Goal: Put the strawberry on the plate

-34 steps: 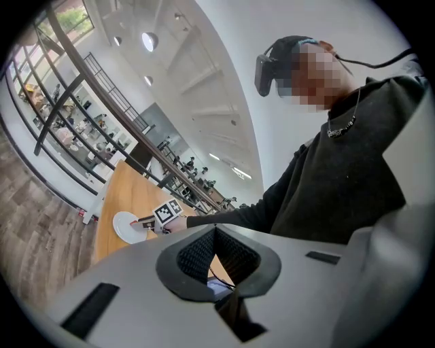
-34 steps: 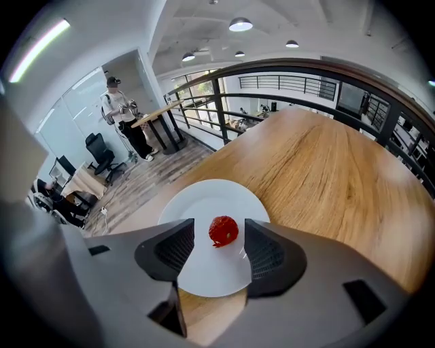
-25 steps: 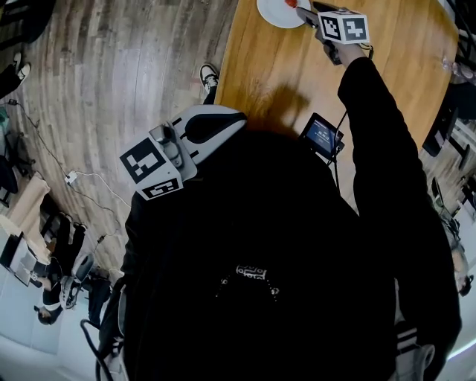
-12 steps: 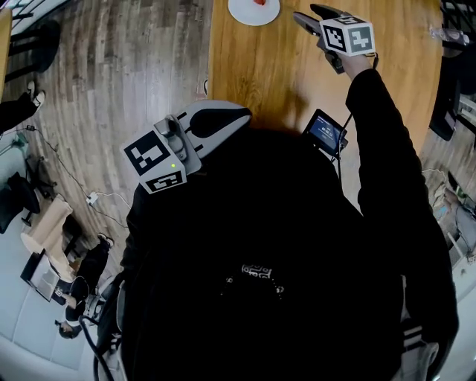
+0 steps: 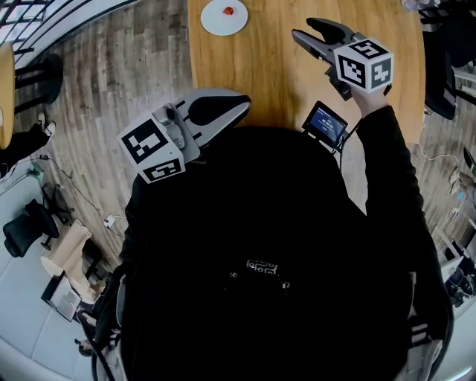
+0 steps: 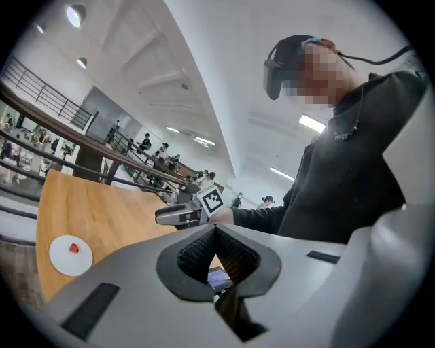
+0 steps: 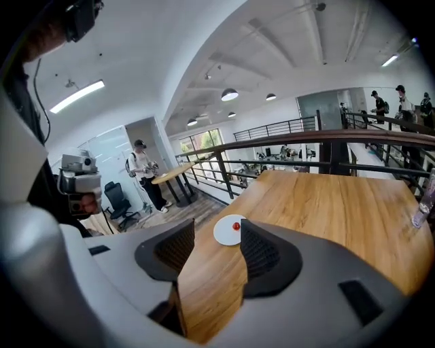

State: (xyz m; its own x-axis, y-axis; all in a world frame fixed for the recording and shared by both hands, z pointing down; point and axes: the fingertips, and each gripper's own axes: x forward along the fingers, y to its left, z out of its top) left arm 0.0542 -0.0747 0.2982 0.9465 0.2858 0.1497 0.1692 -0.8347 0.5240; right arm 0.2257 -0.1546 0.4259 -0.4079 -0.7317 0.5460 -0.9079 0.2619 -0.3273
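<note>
A small red strawberry [image 5: 228,10] lies on a round white plate [image 5: 222,19] near the far left edge of the wooden table [image 5: 275,67]. My right gripper [image 5: 303,28] hovers above the table, well to the right of the plate, open and empty. In the right gripper view the strawberry [image 7: 236,225] and plate [image 7: 227,232] show far ahead between the open jaws of the right gripper [image 7: 217,248]. My left gripper [image 5: 242,102] is held close to the body at the table's near edge, shut on nothing. From the left gripper [image 6: 215,228] the plate [image 6: 68,257] lies far off at lower left.
A small device with a lit screen [image 5: 325,123] sits at the table's near edge, below the right gripper. A clear bottle [image 7: 425,200] stands at the table's far right. Wooden floor [image 5: 111,74] lies left of the table; railings and other people are far behind.
My right gripper has drawn back from the plate toward the body and stands open. The strawberry stays on the plate. The left gripper has hardly moved.
</note>
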